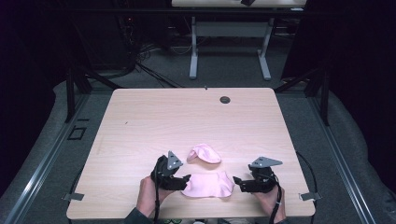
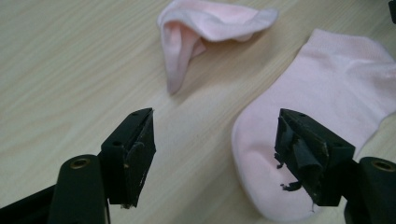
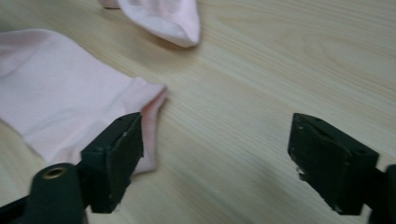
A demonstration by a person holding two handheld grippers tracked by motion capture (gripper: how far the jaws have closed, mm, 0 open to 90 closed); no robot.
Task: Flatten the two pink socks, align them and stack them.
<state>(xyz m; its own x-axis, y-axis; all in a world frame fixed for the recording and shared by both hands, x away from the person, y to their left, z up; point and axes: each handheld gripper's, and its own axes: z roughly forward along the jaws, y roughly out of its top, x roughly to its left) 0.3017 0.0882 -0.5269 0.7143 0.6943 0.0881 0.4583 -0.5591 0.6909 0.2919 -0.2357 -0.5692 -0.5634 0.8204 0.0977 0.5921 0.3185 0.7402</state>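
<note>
A flat pink sock [image 1: 208, 185] lies near the front edge of the wooden table [image 1: 154, 121], between my two grippers. A second pink sock [image 1: 204, 153] lies crumpled just behind it. My left gripper [image 1: 187, 178] is at the flat sock's left end and stands open. In the left gripper view its right jaw hovers over the flat sock [image 2: 336, 79], with the crumpled sock [image 2: 205, 23] farther off. My right gripper [image 1: 237, 182] is open at the flat sock's right end. In the right gripper view its left jaw is over the edge of the flat sock [image 3: 60, 84]. Neither gripper holds anything.
A small round cable hole [image 1: 225, 100] sits near the table's far edge. Behind the table stands another table on white legs [image 1: 193, 51]. Dark frame posts [image 1: 70, 88] stand at both sides on the grey floor.
</note>
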